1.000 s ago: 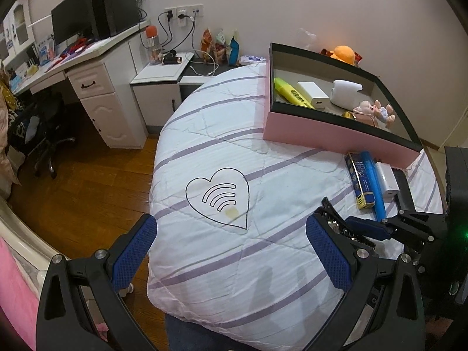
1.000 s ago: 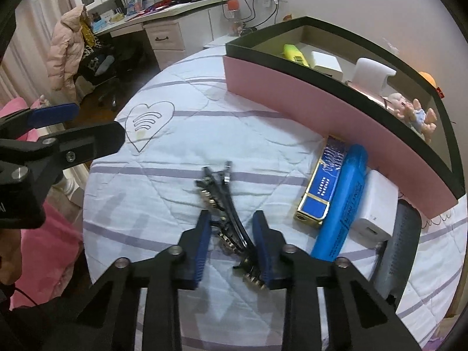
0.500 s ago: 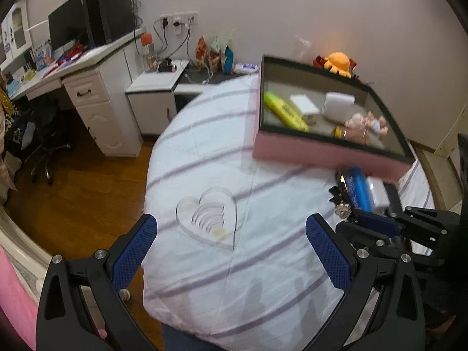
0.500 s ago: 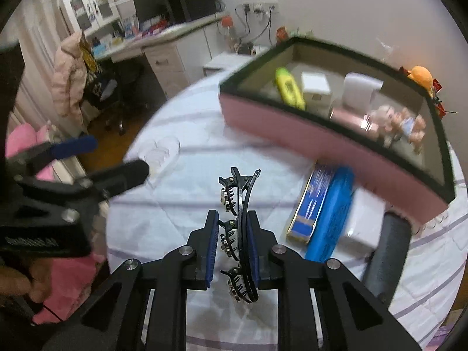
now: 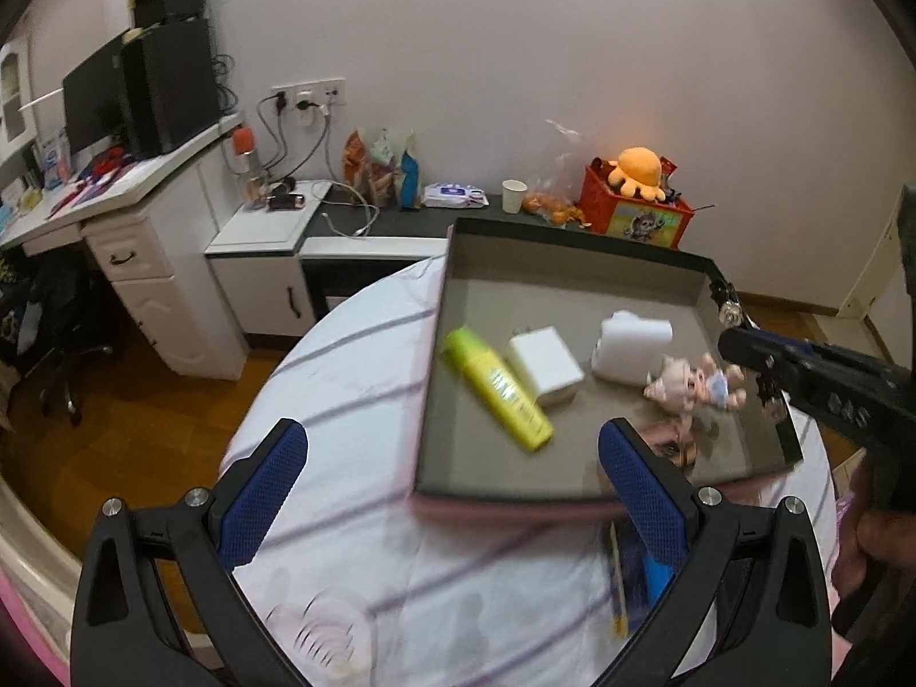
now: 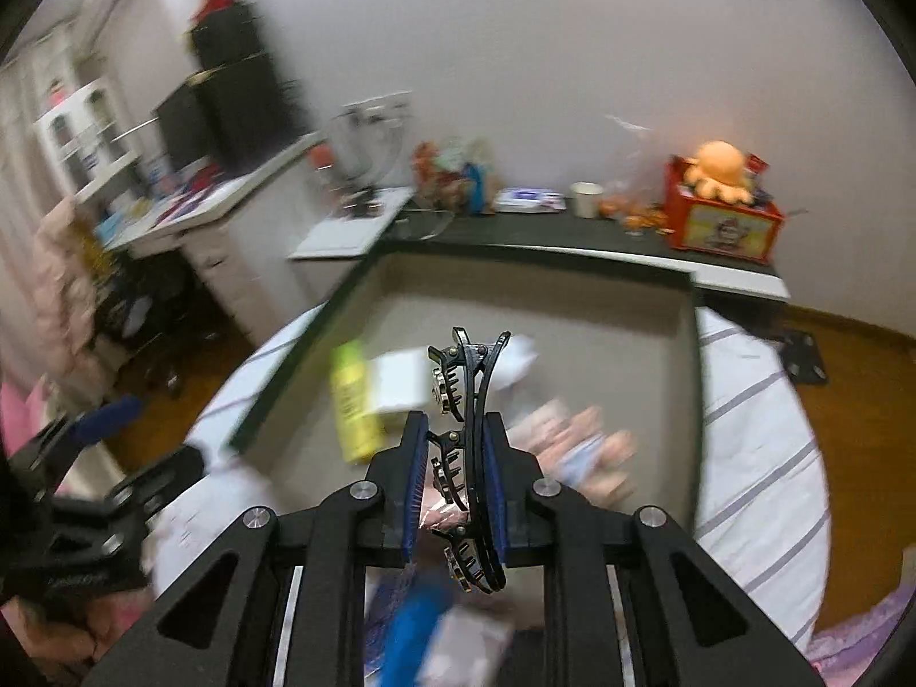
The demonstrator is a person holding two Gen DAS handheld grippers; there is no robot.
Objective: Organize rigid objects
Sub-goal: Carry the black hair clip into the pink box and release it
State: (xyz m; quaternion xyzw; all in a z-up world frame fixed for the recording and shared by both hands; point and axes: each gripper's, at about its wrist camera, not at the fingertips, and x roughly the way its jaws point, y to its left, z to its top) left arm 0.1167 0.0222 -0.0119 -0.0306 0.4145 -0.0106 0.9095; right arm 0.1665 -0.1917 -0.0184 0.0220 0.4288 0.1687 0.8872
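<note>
My right gripper is shut on a black toothed hair clip and holds it in the air over the grey-lined, pink-walled box. In the left wrist view the right gripper comes in from the right, the clip at the box's right rim. The box holds a yellow-green tube, a white charger block, a white object and a small doll. My left gripper is open and empty, above the bed in front of the box.
The box lies on a white, purple-striped bed cover. Blue items lie on the bed before the box. A white desk, a dark shelf and a red toy bin stand by the wall.
My right gripper closed on the hair clip, lifted it off the bed and carried it up over the box. Both cameras rose and moved toward the box.
</note>
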